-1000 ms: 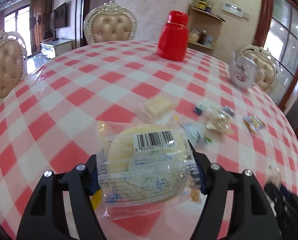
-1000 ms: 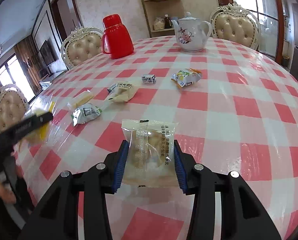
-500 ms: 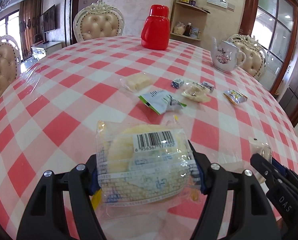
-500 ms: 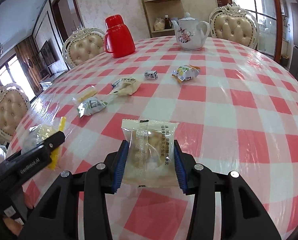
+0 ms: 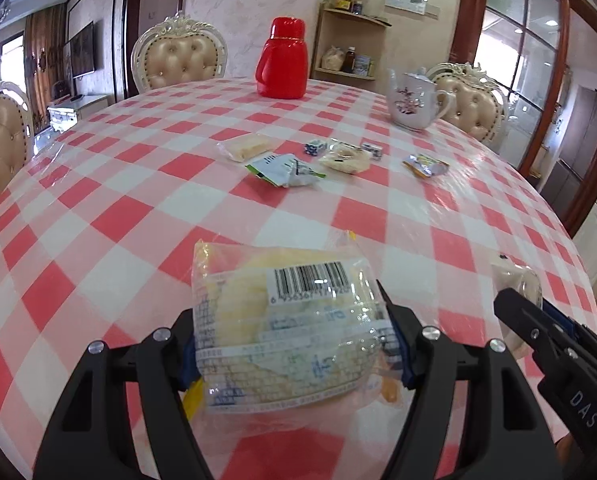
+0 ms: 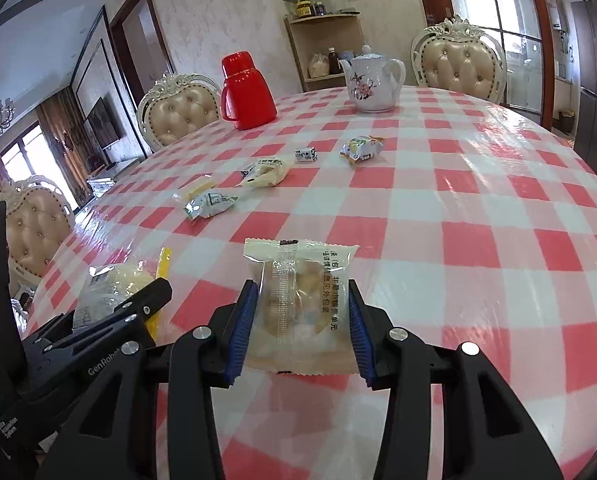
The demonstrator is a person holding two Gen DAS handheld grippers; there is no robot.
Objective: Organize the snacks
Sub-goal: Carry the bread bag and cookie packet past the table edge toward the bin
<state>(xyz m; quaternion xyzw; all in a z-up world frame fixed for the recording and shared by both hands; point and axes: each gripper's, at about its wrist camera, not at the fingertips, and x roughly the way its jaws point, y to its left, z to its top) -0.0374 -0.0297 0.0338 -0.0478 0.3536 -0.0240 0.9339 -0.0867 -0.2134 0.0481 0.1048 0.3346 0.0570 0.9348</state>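
Observation:
My left gripper (image 5: 294,344) is shut on a large clear-wrapped round cake (image 5: 290,320) with a barcode, held above the near edge of the checked table (image 5: 138,216). My right gripper (image 6: 300,328) is shut on a small wrapped pastry (image 6: 298,304), also above the near edge. Each gripper shows in the other's view: the right one (image 5: 538,320) at the right, the left one (image 6: 126,312) at the left with its cake (image 6: 110,280). Several loose snacks lie mid-table: a green-white packet (image 5: 286,170), a yellow bar (image 5: 246,147), a round pastry (image 5: 346,160), an orange packet (image 5: 424,165).
A red thermos (image 5: 284,58) and a white teapot (image 5: 414,100) stand at the far side of the table. Padded chairs (image 5: 180,60) ring the table. A corner shelf (image 5: 350,52) with jars stands behind.
Both grippers have pulled back toward the near edge with their snacks and come closer side by side. The left view has swung right, so the loose snacks look farther away.

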